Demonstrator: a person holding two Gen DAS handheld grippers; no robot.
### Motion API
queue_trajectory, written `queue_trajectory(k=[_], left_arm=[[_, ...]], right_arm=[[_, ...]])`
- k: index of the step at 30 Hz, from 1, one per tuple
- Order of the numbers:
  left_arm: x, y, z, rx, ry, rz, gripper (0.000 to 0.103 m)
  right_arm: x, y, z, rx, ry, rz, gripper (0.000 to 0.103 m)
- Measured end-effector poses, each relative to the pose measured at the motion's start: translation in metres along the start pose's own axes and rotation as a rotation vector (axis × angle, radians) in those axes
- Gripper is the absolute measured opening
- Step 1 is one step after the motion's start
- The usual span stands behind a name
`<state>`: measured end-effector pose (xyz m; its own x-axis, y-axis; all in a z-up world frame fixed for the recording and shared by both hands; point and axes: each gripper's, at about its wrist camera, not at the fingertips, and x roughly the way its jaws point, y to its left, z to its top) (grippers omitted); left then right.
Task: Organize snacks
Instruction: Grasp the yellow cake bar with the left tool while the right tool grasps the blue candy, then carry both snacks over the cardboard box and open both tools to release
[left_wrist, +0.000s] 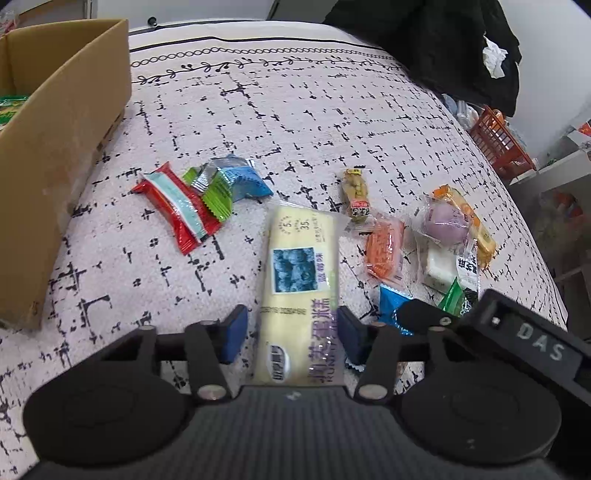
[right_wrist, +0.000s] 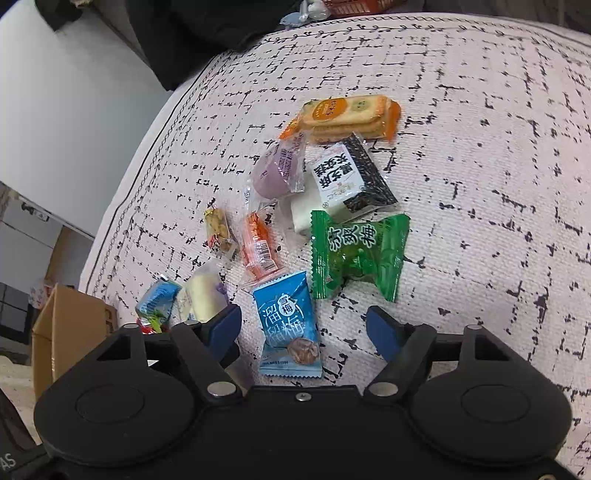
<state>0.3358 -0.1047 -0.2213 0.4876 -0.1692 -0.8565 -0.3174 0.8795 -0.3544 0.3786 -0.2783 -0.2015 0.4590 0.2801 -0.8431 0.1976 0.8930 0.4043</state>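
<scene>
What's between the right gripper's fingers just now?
The blue plum packet lies on the cloth between the open right gripper's fingers, untouched; the right wrist view shows it.

We look across a tabletop (left_wrist: 332, 122) strewn with snack packets. At our ten o'clock stands a cardboard box (left_wrist: 62, 122) with packets inside. At eleven, three small packets (left_wrist: 199, 199) overlap in a heap. At twelve, a long cake packet (left_wrist: 301, 280) lies lengthwise between the open left tongs (left_wrist: 291, 334). At two, a cracker packet (right_wrist: 347, 114) lies farthest, a sesame cake packet (right_wrist: 347, 177) before it, then a plum packet (right_wrist: 358, 254). Nearest, another plum packet (right_wrist: 288, 332) sits between the open right tongs (right_wrist: 304, 334).
</scene>
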Motion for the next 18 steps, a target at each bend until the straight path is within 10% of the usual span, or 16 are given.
queue_trajectory(k=[7,18], left_arm=[[-0.004,0.001,0.001,0.024,0.006,-0.026,0.033],[-0.045,0.008,0.004,0.056,-0.058,-0.030,0.032]], right_arm=[[0.010,0.007,0.001,-0.035,0.007,0.014,0.033],[-0.010,0.018,0.000,-0.086,-0.064,0.051,0.028]])
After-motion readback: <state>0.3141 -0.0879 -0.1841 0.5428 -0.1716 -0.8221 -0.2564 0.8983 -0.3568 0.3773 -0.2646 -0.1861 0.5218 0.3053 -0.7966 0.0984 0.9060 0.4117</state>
